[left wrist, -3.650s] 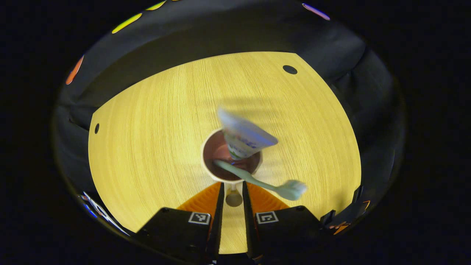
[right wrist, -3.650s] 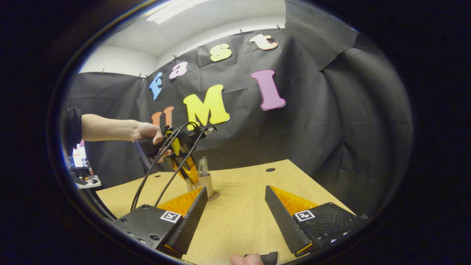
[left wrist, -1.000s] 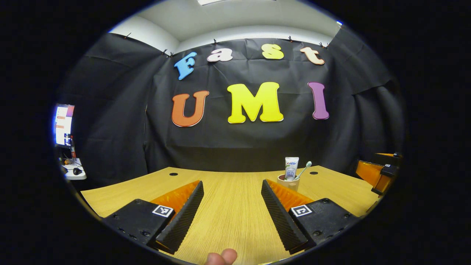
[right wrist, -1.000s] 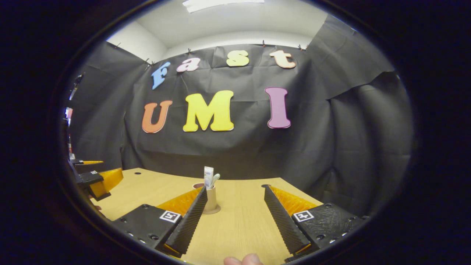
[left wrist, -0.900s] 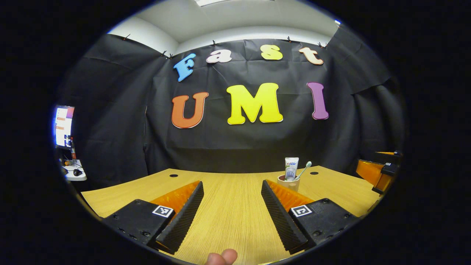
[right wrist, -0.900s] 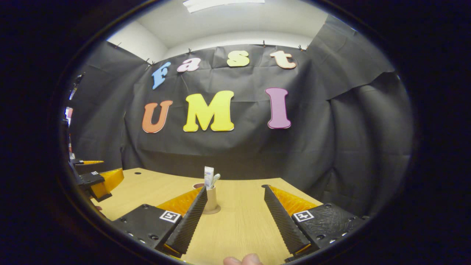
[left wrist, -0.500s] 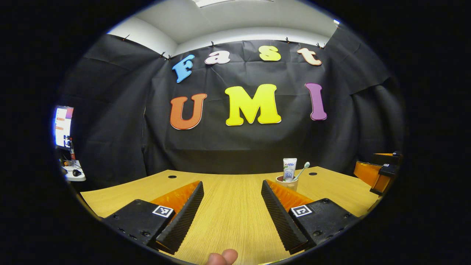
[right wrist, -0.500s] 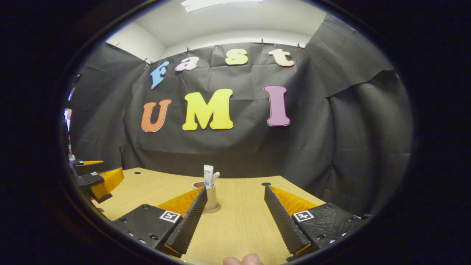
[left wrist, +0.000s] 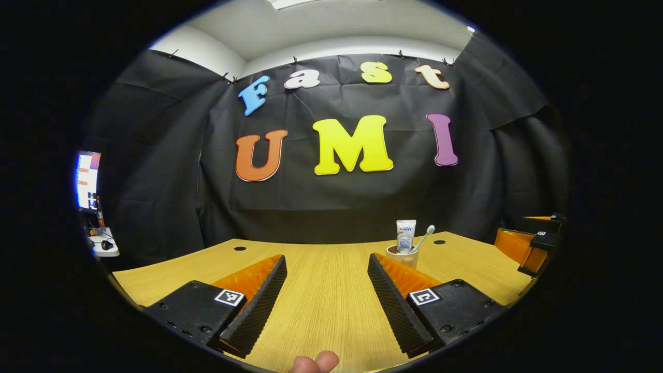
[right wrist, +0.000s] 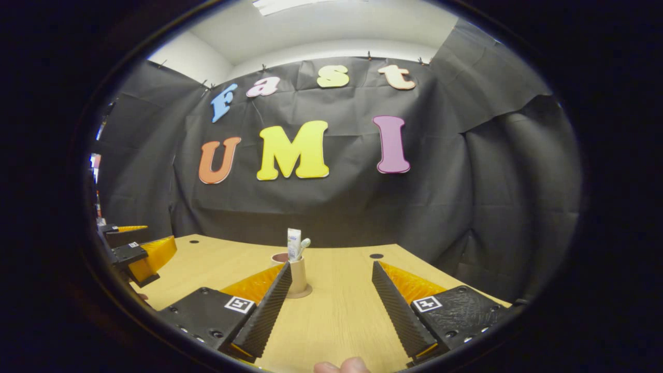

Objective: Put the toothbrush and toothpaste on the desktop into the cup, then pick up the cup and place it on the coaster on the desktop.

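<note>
A beige cup [right wrist: 298,274] stands upright on a round coaster [right wrist: 304,293] on the wooden desktop [right wrist: 336,316]. A white toothpaste tube [right wrist: 293,243] and a pale toothbrush [right wrist: 304,243] stick up out of it. My right gripper [right wrist: 331,264] is open, low over the desk, with the cup just beyond its left finger. In the left gripper view the cup [left wrist: 406,257], toothpaste [left wrist: 405,237] and toothbrush [left wrist: 424,237] sit behind the right finger of my open left gripper [left wrist: 326,257]. Nothing is between either pair of fingers.
The other gripper shows at the right edge [left wrist: 528,248] and at the left edge [right wrist: 137,254]. Cable holes [left wrist: 240,248] [right wrist: 376,256] mark the desk's far side. A lit monitor [left wrist: 87,178] stands off to the left. A person's fingertip [left wrist: 313,361] shows at the bottom.
3.6 s ago my left gripper was narrow and pointing down onto the cup; now it is open, pulled back and level. Over the last second both views have only drifted slightly.
</note>
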A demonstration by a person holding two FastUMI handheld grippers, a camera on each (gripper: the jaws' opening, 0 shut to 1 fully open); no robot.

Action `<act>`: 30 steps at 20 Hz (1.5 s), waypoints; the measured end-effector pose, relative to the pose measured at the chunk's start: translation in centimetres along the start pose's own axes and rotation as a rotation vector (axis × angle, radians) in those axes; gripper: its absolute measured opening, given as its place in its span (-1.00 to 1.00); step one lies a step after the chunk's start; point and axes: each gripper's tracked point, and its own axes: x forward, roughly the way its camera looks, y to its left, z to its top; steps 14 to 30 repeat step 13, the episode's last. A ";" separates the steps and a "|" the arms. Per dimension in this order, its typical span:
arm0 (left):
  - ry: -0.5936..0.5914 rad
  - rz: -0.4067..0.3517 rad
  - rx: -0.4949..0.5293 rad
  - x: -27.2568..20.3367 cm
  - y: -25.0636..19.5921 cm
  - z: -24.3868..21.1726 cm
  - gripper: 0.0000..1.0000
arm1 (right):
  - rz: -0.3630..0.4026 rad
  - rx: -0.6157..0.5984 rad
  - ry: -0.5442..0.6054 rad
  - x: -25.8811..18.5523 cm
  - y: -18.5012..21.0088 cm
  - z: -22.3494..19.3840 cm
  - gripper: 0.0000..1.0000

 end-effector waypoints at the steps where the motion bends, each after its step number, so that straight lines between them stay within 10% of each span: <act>1: 0.002 -0.002 0.000 0.2 -0.1 0.0 0.99 | -0.001 0.000 0.002 0.0 0.0 -0.1 0.90; 30: -0.001 -0.007 -0.002 0.7 -0.5 0.2 0.99 | 0.011 0.000 0.003 0.3 0.5 -0.2 0.89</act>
